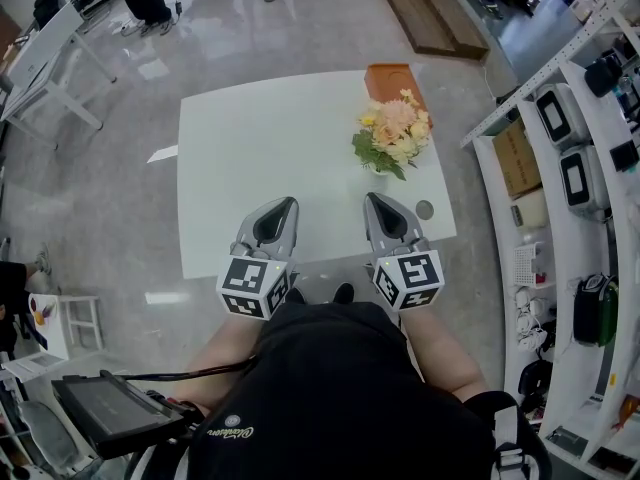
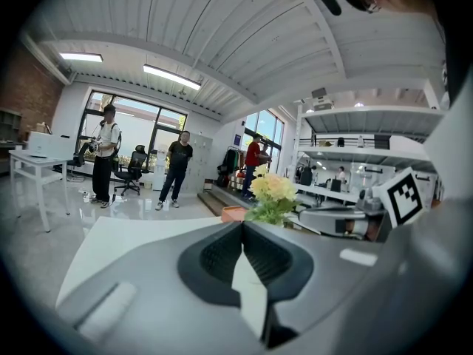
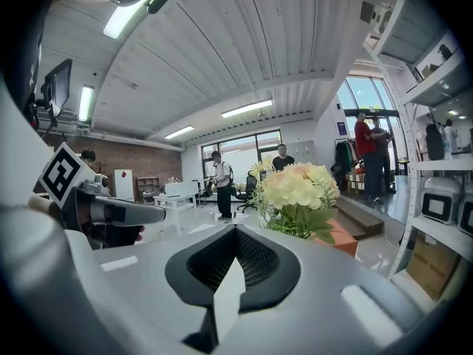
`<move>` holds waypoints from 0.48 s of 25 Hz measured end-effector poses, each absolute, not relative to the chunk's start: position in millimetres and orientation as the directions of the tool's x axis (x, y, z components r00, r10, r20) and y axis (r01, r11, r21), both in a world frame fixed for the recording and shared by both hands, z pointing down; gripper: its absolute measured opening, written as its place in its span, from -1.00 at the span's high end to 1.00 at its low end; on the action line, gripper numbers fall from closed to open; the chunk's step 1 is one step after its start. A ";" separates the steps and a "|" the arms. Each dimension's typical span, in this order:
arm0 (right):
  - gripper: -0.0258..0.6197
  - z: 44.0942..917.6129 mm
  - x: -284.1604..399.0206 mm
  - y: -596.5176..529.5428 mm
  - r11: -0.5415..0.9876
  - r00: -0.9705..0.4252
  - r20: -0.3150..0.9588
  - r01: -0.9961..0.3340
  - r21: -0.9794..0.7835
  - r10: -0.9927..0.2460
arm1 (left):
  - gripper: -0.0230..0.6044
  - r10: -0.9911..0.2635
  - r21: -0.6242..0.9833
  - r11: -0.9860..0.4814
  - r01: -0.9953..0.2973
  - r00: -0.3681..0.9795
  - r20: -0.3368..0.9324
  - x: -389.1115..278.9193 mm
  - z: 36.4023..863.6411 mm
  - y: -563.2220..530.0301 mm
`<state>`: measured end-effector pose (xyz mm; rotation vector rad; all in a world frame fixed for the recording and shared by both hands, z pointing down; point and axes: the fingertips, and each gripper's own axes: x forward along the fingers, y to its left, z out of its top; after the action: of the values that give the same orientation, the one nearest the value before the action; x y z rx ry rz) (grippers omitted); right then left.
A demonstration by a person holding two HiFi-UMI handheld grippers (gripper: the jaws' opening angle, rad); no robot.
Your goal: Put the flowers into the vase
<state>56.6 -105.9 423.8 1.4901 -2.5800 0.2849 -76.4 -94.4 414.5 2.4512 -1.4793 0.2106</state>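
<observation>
Your left claw (image 1: 289, 202) hangs over the near edge of the white worktop (image 1: 250, 138), its jaws pressed together with nothing between them. Just to its right, your right claw (image 1: 371, 198) is the same: jaws closed, empty, pointing across the worktop. Beyond the right claw and well apart from it, the flowers (image 1: 393, 133) stand upright near the far right corner, yellow and peach over green leaves that hide their base. An orange box (image 1: 391, 79) sits just behind them.
</observation>
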 end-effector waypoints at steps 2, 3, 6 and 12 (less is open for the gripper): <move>0.92 424.6 56.1 -106.2 0.491 -0.499 0.224 -0.866 -0.091 -0.837 | 0.90 -0.844 0.155 -0.443 -0.883 0.469 0.262 -75.7 414.6 -95.0; 0.92 424.9 56.1 -106.2 0.492 -0.500 0.225 -0.866 -0.091 -0.837 | 0.90 -0.844 0.154 -0.443 -0.883 0.469 0.262 -75.3 414.7 -95.1; 0.92 426.5 55.6 -105.8 0.495 -0.502 0.227 -0.864 -0.092 -0.834 | 0.90 -0.844 0.156 -0.441 -0.884 0.468 0.263 -75.4 416.0 -95.2; 0.92 427.0 52.1 -107.9 0.502 -0.508 0.232 -0.860 -0.092 -0.829 | 0.90 -0.845 0.161 -0.438 -0.885 0.466 0.263 -77.5 415.7 -97.6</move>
<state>52.1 -107.9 427.0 1.4647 -2.5825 0.2931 -77.5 -97.6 415.7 2.4429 -1.4801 0.2067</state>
